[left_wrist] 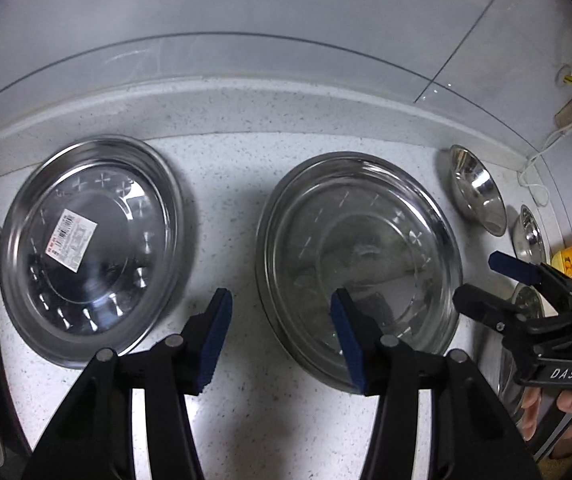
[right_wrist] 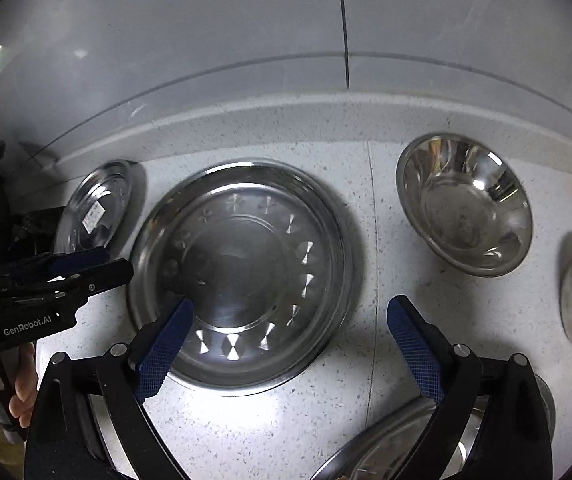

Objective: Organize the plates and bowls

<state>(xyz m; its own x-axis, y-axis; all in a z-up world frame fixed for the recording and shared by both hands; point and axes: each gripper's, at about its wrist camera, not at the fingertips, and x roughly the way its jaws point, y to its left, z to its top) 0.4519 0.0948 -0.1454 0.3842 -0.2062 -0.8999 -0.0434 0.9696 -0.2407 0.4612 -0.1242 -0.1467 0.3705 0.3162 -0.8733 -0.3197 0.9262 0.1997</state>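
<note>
Steel plates and bowls lie on the speckled counter (left_wrist: pixel 246 168). Taking the middle plate stack (left_wrist: pixel 359 256) as landmark: a labelled plate (left_wrist: pixel 90 248) lies well apart on one side, a bowl (right_wrist: pixel 463 204) near on the other. The left gripper (left_wrist: pixel 282 332) hovers over the stack's edge, jaws parted, holding nothing. The right gripper (right_wrist: pixel 289 320) hangs above it, spread wide and empty.
</note>
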